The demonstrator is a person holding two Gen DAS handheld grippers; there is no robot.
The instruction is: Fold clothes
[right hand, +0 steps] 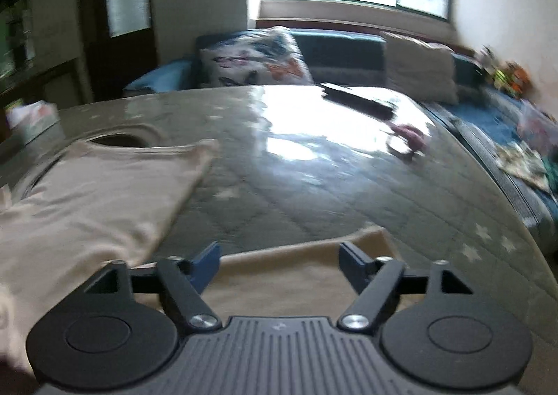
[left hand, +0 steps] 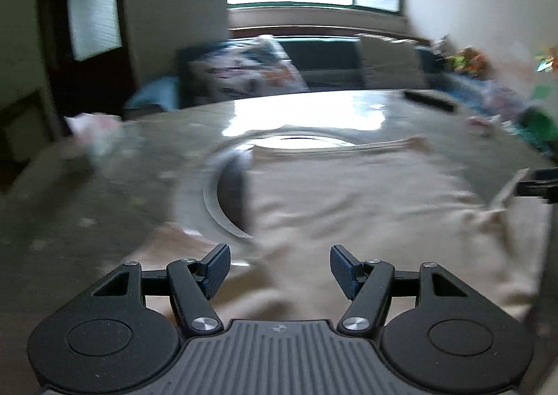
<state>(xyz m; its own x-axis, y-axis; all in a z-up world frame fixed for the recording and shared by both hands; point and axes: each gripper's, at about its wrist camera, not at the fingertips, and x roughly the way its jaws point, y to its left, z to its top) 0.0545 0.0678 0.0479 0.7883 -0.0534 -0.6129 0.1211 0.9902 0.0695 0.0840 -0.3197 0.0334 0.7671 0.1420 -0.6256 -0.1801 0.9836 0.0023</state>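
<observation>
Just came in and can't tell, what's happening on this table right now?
A person is folding clothes with a handheld gripper in each hand. A beige garment lies spread on the grey quilted table cover. The left gripper and the right gripper both hover over the cloth with jaws open, holding nothing. The pictures are blurred, so finer detail is unclear.

Garment on the table, ahead of both my grippers

Beyond my left gripper [left hand: 280, 267] fingers the garment [left hand: 348, 206] lies spread on the table [left hand: 104, 192]. Under my right gripper [right hand: 280, 264] fingers sits one garment edge, its main part to their left; a sofa [right hand: 331, 53] stands behind the table.
</observation>
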